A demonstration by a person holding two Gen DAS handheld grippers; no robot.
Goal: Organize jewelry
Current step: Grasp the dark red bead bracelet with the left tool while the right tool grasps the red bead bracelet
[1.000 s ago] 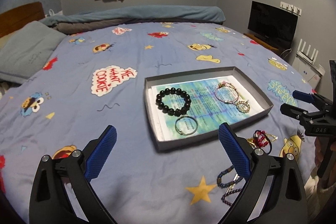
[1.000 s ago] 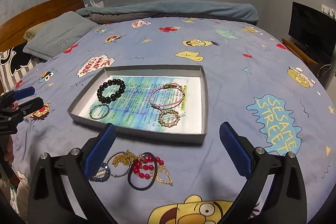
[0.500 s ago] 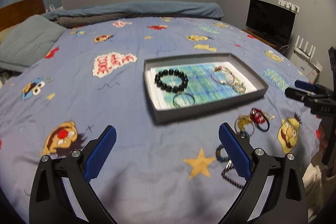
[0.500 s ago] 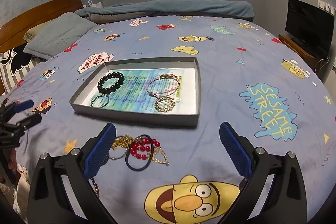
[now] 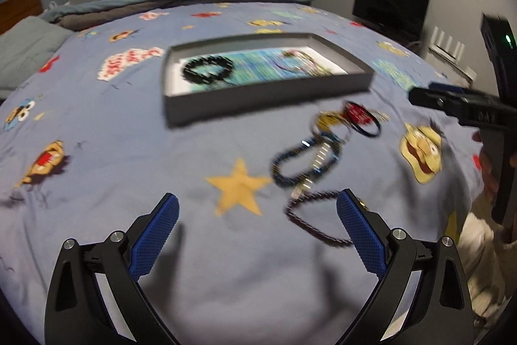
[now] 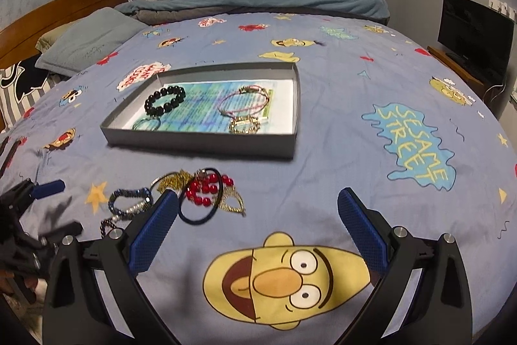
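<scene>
A grey tray (image 6: 200,139) (image 5: 258,101) on the bed holds a black bead bracelet (image 6: 164,101) (image 5: 206,71), a thin ring, a pink bangle (image 6: 244,101) and a gold piece (image 6: 244,126). In front of it lies a loose pile: red bead bracelet (image 6: 208,188) (image 5: 357,112), black band (image 6: 197,217), gold chain (image 6: 176,178), blue bead bracelet (image 6: 127,199) (image 5: 303,162) and a dark bead strand (image 5: 315,225). My left gripper (image 5: 257,233) is open and empty, low over the bed near the dark strand. My right gripper (image 6: 258,230) is open and empty, just right of the pile.
The bed has a blue cartoon-print cover (image 6: 355,151). Pillows (image 6: 90,42) and a wooden headboard (image 6: 58,5) are at the left, a folded blanket (image 6: 258,0) at the far end. A TV (image 6: 473,34) stands at the right.
Both grippers have pulled back from the tray and dropped lower toward the loose pile. The left view is now blurred by motion. Both stay open and empty.
</scene>
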